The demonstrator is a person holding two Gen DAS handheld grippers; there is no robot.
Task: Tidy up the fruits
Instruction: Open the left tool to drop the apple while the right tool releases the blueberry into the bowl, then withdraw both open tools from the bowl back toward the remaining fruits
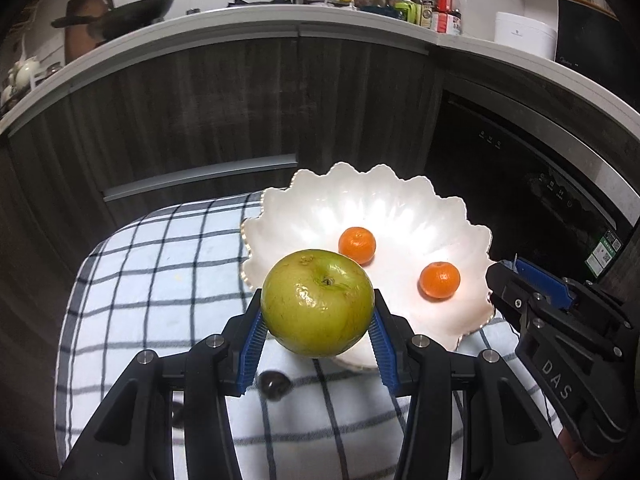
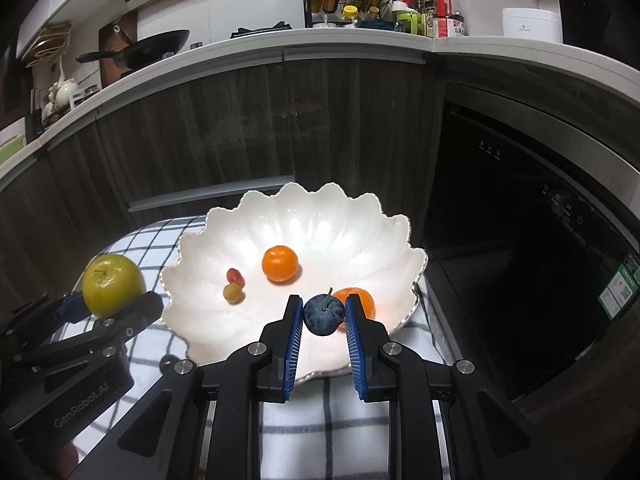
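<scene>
Two small orange mandarins (image 2: 280, 263) and two grapes (image 2: 233, 293) already lie in the scalloped white ceramic bowl (image 2: 360, 224), while the left gripper (image 1: 317, 320) pinches a green apple (image 1: 318, 303) and the right gripper (image 2: 323, 314) pinches a dark blue plum (image 2: 323, 315), both not yet placed.

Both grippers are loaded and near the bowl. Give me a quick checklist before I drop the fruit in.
1. Left gripper firm on the green apple: ok, pads press on both sides.
2. Right gripper firm on the dark plum: ok, pinched between the blue pads.
3. Landing space in the white bowl: ok, bare middle between the two oranges and two grapes.
4. Apple over the bowl: not ok, in the right wrist view it is left of the rim.
5. Plum over the bowl: ok, just inside the near rim.
6. Grippers apart from each other: ok.
</scene>
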